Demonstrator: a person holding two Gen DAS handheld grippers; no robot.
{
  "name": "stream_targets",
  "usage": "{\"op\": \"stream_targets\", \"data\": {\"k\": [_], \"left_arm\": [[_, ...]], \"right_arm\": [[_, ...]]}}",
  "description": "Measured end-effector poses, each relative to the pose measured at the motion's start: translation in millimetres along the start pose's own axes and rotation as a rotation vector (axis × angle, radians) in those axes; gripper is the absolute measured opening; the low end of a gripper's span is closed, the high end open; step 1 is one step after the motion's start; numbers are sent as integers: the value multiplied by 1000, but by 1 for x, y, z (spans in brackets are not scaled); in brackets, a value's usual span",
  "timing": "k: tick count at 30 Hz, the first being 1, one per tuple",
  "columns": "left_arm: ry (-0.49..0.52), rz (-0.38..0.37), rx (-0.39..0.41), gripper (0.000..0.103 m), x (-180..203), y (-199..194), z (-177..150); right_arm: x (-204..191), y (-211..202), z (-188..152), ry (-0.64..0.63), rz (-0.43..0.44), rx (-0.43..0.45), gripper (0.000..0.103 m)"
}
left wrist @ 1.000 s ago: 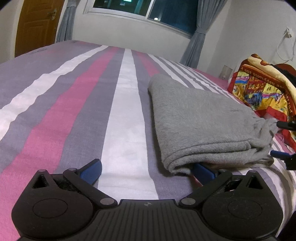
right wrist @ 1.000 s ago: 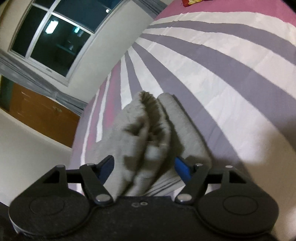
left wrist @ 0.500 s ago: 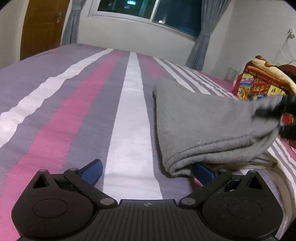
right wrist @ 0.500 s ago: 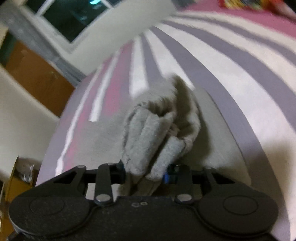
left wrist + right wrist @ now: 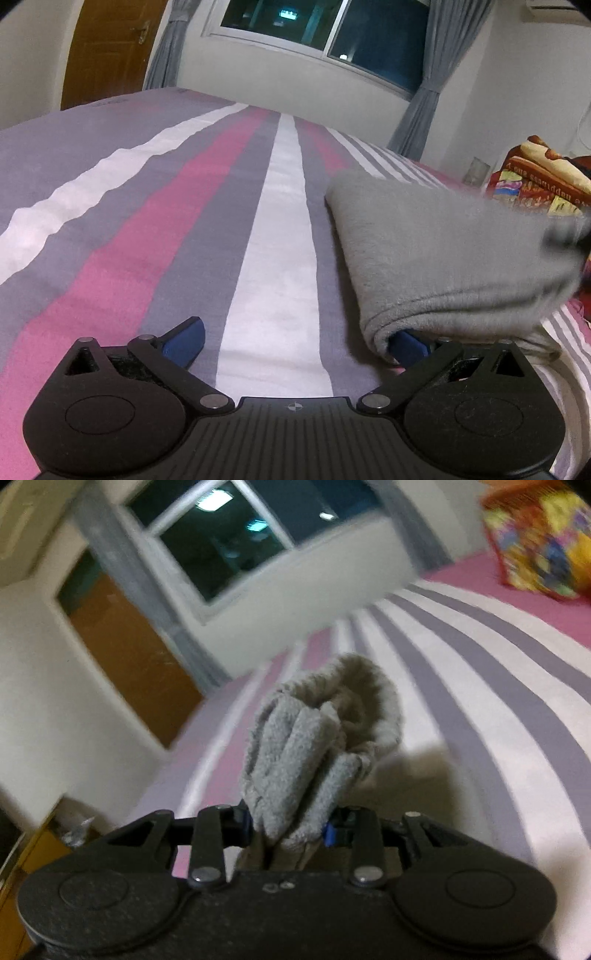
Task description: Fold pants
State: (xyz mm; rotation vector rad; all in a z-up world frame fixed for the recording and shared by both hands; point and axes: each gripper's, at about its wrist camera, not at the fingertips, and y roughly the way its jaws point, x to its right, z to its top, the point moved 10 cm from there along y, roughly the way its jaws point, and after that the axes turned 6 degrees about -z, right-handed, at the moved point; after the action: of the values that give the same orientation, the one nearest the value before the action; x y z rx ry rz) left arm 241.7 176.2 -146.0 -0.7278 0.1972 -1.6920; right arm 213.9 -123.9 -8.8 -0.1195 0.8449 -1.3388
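Note:
Folded grey pants (image 5: 436, 254) lie on the striped bed (image 5: 147, 236), right of centre in the left wrist view. My left gripper (image 5: 295, 345) is open and low over the bed; its right finger (image 5: 408, 347) is tucked under the near folded edge, the left finger (image 5: 183, 341) rests over bare sheet. In the right wrist view my right gripper (image 5: 288, 827) is shut on a bunched end of the pants (image 5: 310, 746), lifted clear of the sheet. That gripper shows as a dark blur (image 5: 569, 232) at the pants' far right end.
A colourful folded blanket (image 5: 539, 181) sits at the bed's right side, also seen blurred as the blanket (image 5: 543, 535). A brown door (image 5: 107, 51), a window (image 5: 332, 29) and grey curtains stand beyond the bed. Striped sheet (image 5: 498, 701) stretches to the right of the lifted cloth.
My right gripper shut on the pants' end, rolled and lifted it, so the right end of the pants rose. The left gripper barely moved and stayed open.

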Motion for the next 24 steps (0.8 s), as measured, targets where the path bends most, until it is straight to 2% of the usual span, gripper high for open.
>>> {"op": "stream_targets", "data": {"k": [3,4,8,10,13,17,19,21,24], "left_arm": [[10,2,-4,103,1,2,0],[11,5,-4,103,0,2,0],[5,10,-4,103,-2,3,1],[0,10,0,103,-2,3,2],[-19,2,5,103,-5,3,3],[-32,-6,15,103,-7,3,4],[-49,-17,24,103,-8,2,4],[-60,-24,26,103,-9,2,4],[-74,-34,28,103,-12,3,4]], "right_arm": [[57,34,-41,78,-132,-163,32],[66,38,-50,107,-120,-182,32],[49,31,-40,27,-126,-141,32],[35,22,-28,-12,-102,-108,32],[0,7,-7,-79,-37,-47,32],[-58,-26,11,-221,93,51,32],[-73,-37,19,-249,140,93,32],[-70,-41,23,-237,144,107,32],[-41,-34,10,-187,93,86,32]]}}
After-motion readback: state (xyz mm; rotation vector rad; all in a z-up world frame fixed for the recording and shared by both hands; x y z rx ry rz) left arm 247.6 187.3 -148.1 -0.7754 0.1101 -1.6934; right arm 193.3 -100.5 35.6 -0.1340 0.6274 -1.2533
